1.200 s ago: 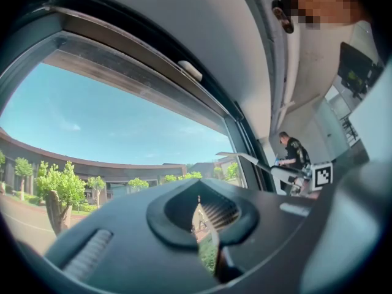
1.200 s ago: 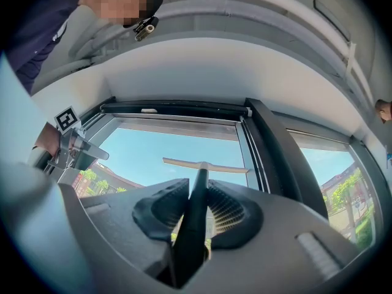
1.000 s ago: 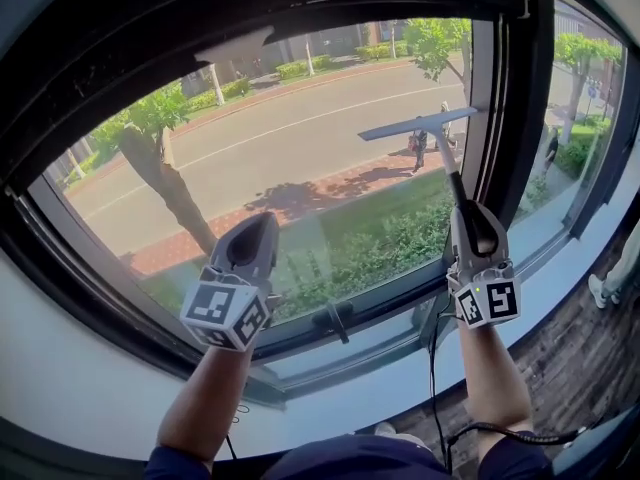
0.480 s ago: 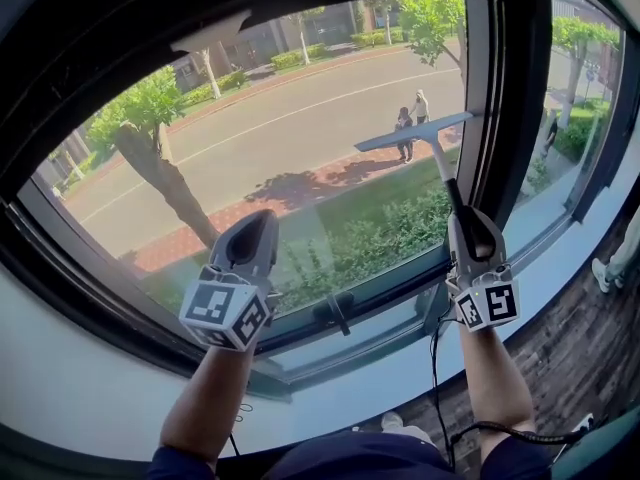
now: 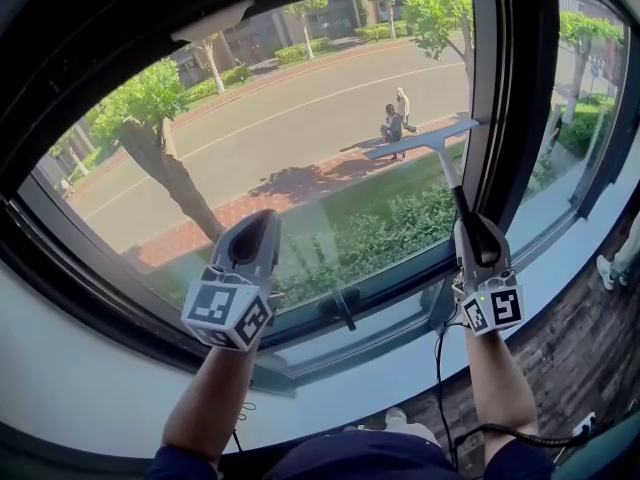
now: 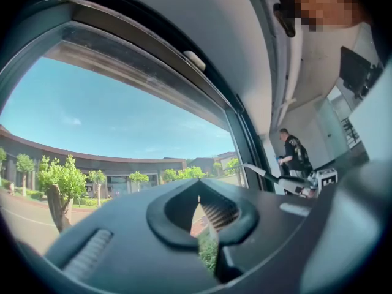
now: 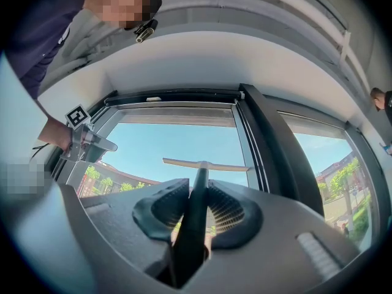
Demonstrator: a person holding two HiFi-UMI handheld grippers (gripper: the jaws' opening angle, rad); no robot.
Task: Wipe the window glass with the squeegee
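Observation:
My right gripper (image 5: pixel 468 218) is shut on the dark handle of the squeegee (image 5: pixel 447 173), whose pale blade (image 5: pixel 421 139) lies against the window glass (image 5: pixel 270 128) near the pane's right side. In the right gripper view the squeegee (image 7: pixel 197 192) runs up between the jaws to its blade (image 7: pixel 206 165). My left gripper (image 5: pixel 262 220) is held up in front of the lower part of the pane; its jaws stand almost together with nothing between them. In the left gripper view that gripper (image 6: pixel 197 222) shows only a thin slit.
A dark window frame (image 5: pixel 505 88) stands just right of the blade, with a second pane (image 5: pixel 580 98) beyond it. A window handle (image 5: pixel 340 306) sits on the lower frame above the pale sill (image 5: pixel 120 388). Another person (image 6: pixel 294 155) stands inside the room.
The squeegee blade has slid a little down and left on the glass with my right gripper. My left gripper has hardly moved.

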